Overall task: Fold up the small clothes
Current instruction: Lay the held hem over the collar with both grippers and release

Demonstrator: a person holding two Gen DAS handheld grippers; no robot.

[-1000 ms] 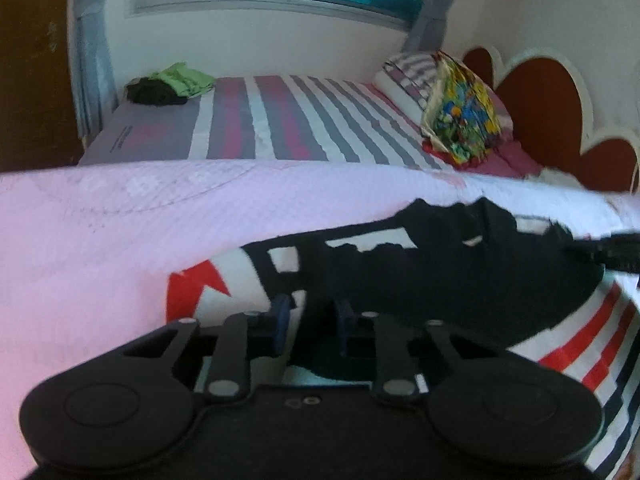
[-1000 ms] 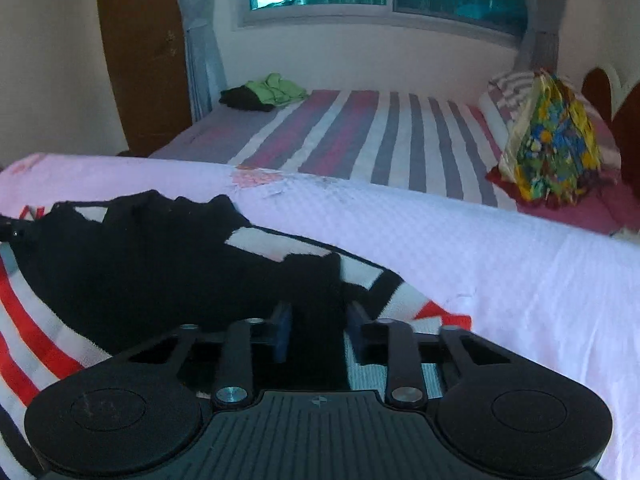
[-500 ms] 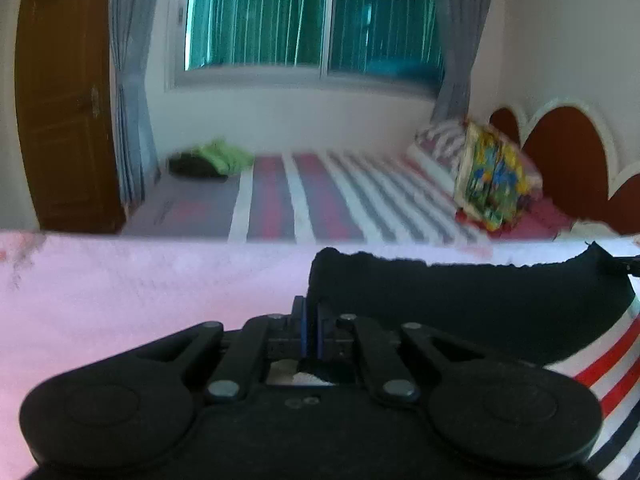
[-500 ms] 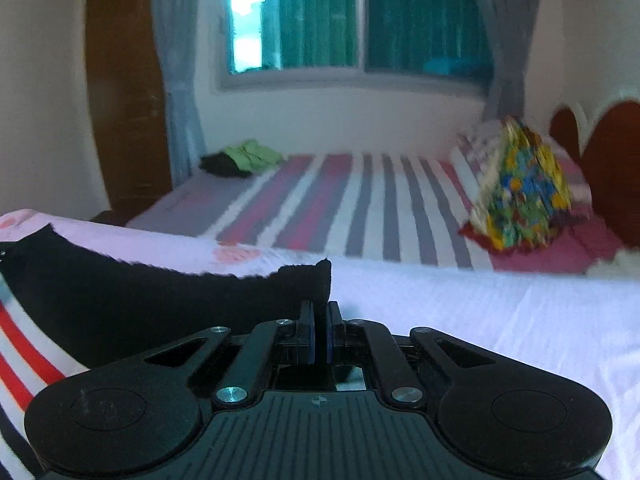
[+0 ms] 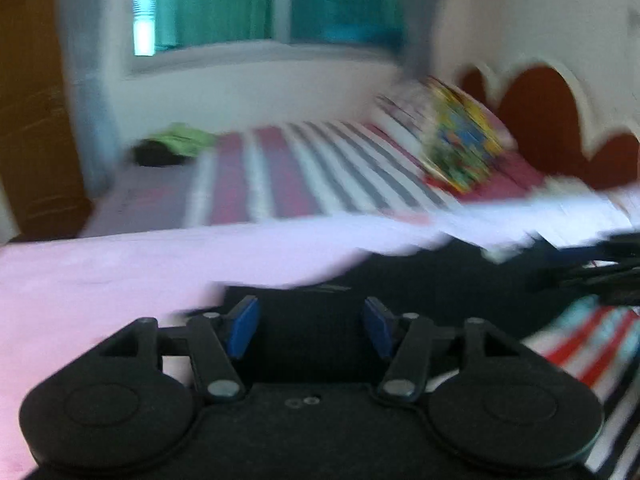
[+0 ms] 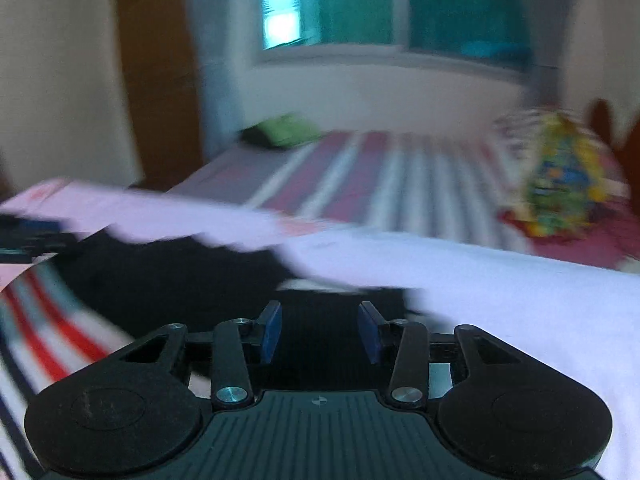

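Pink bedding is lying bare around one dark striped garment. Both jaws have just been opening: left gripper and right gripper are standing apart over its black fabric, gripping nothing.

I can read no text, label, brand, number or sign anywhere in either view; both are blurred by motion. The only mark I can make out is a small round crosshair symbol on the ribbed body of my right gripper, just behind its jaws, and it carries no letters. The bright patterned pillow by the headboard shows colours only, nothing legible.
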